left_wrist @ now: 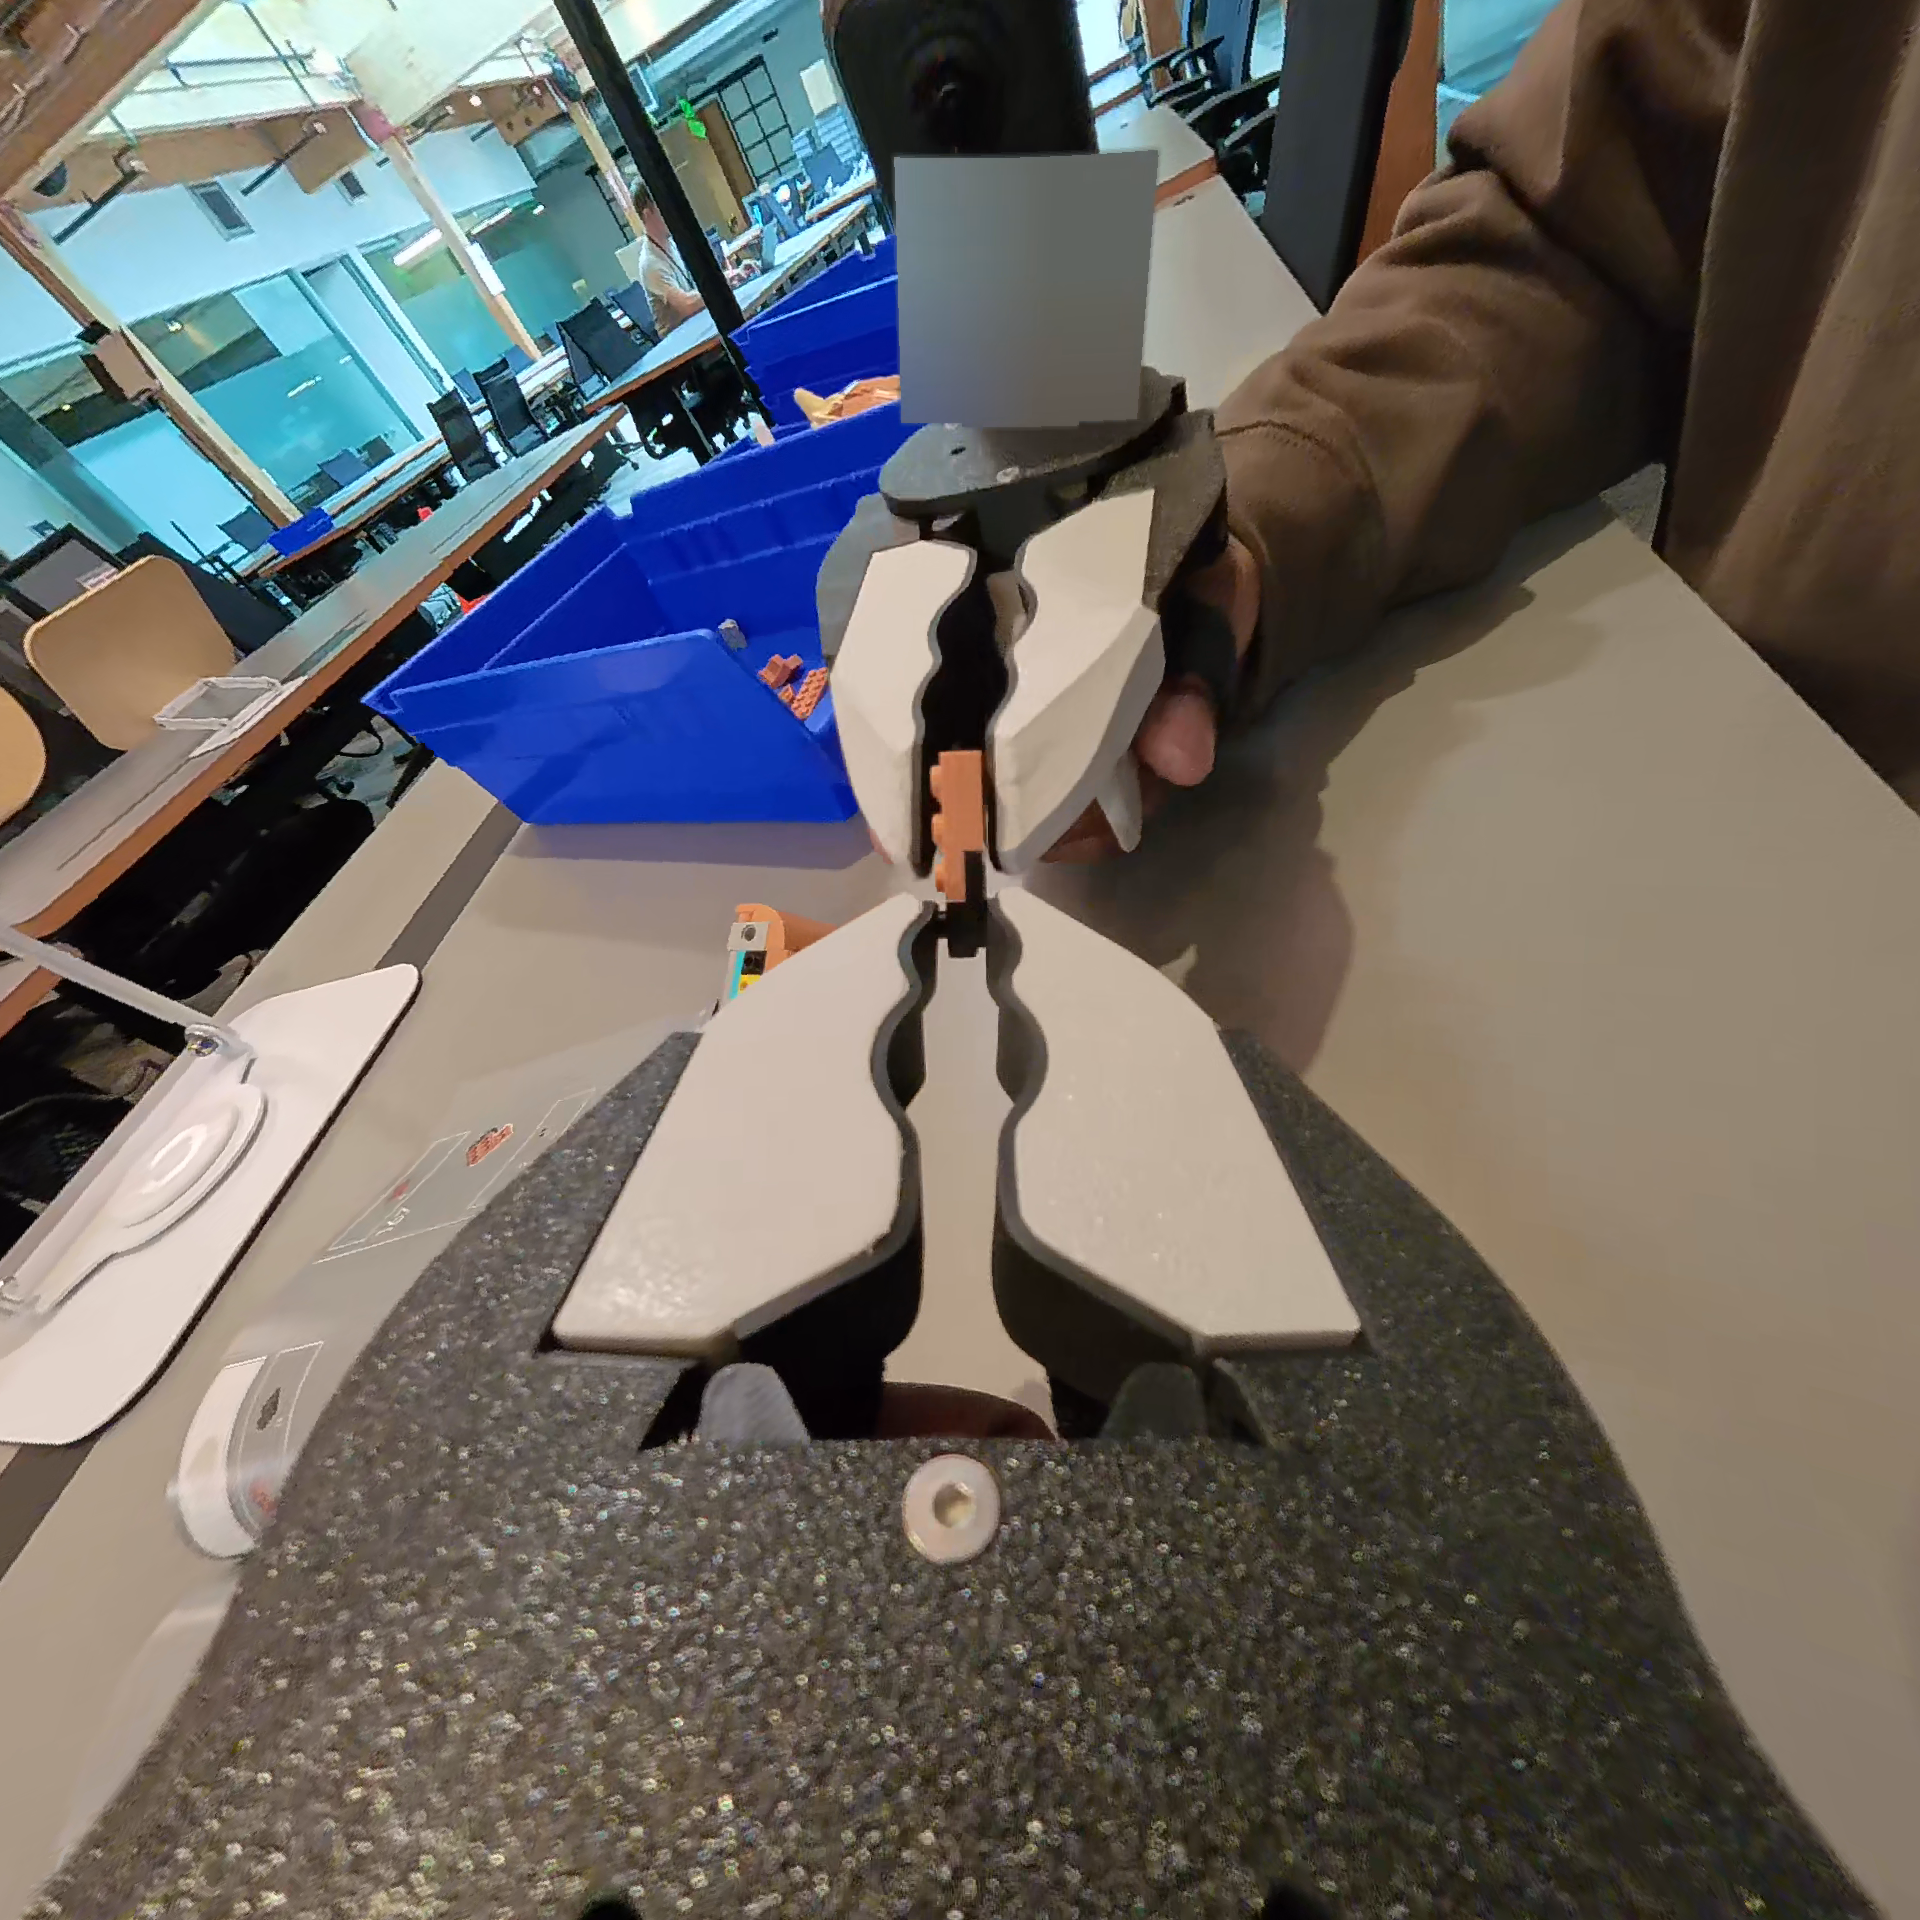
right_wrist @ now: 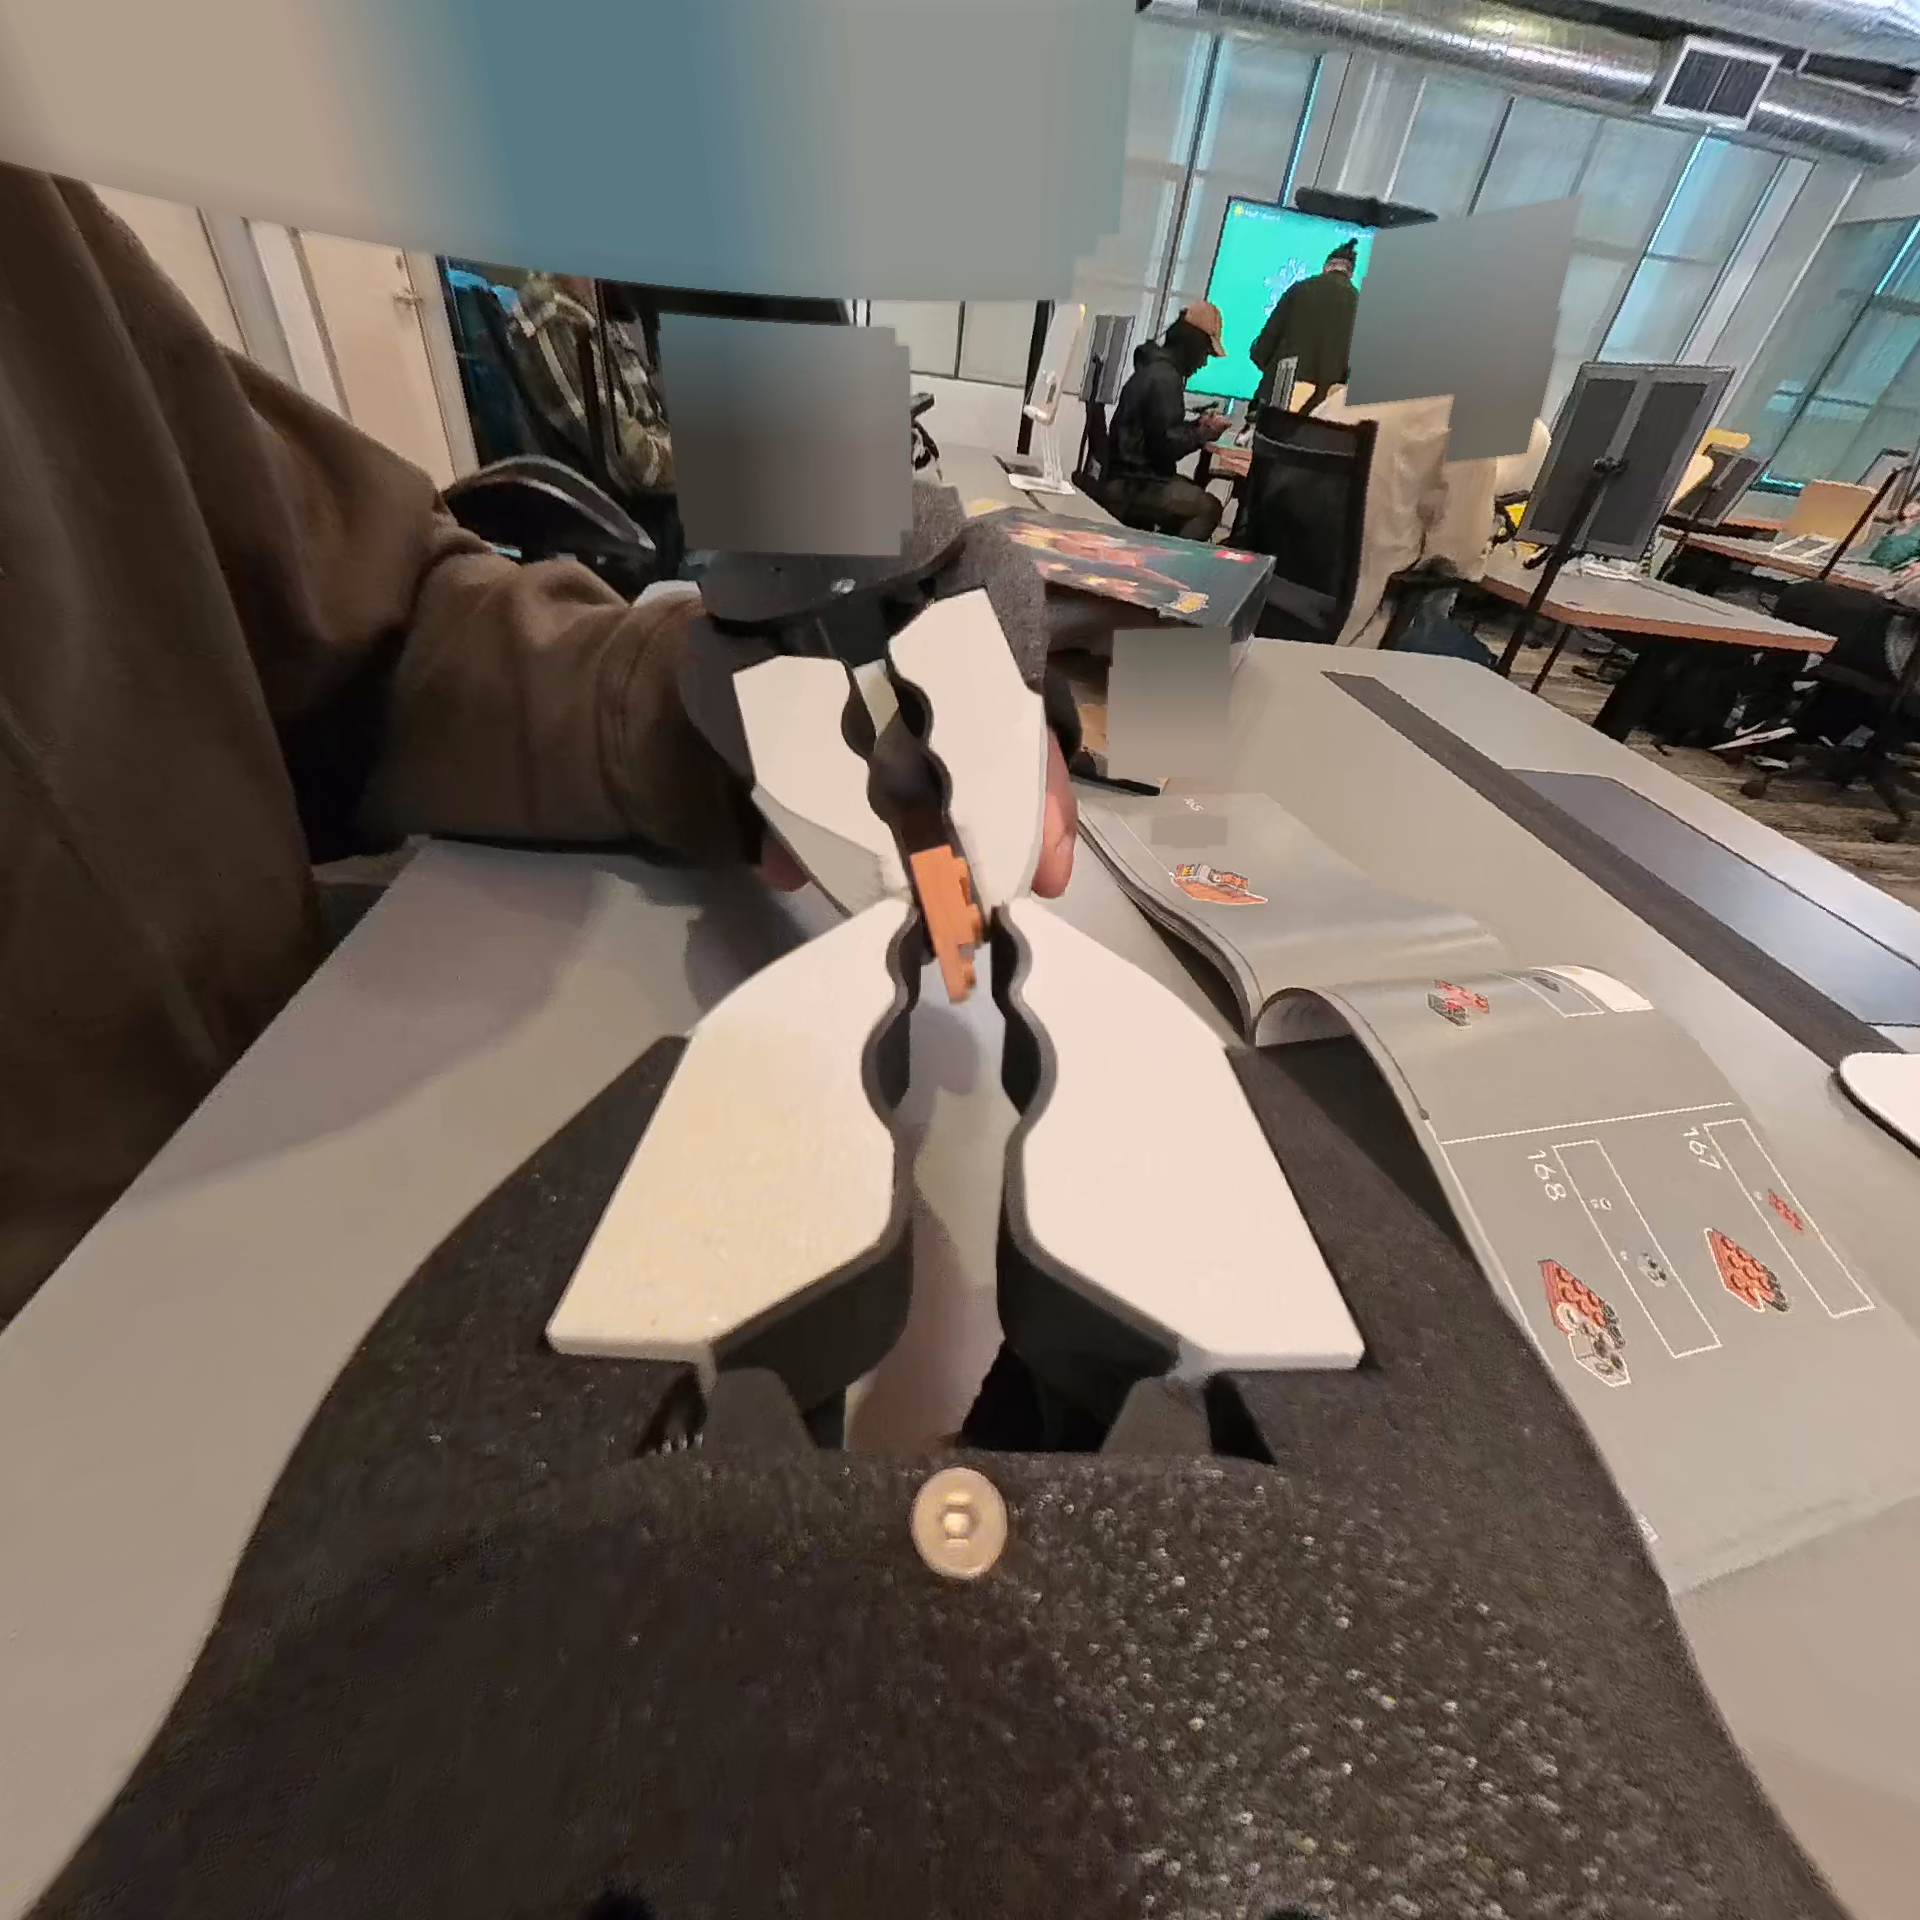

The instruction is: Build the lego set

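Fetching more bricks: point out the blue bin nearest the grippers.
The front bin of the row, with brown bricks in its corner; the other bins sit behind it, farther along the table.

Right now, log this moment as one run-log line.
left gripper: shut on black piece | right gripper: shut on orange plate | pieces meeting tip to tip above table | blue bin behind

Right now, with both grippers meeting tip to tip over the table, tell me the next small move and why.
Probably press the two grippers gently toward each other along their shared line. The right gripper holds an orange Lego plate, the left gripper pinches a small black piece touching its lower end. The pieces look aligned, but whether they are fully seated cannot be told, so a short squeeze seems wise before either jaws open.
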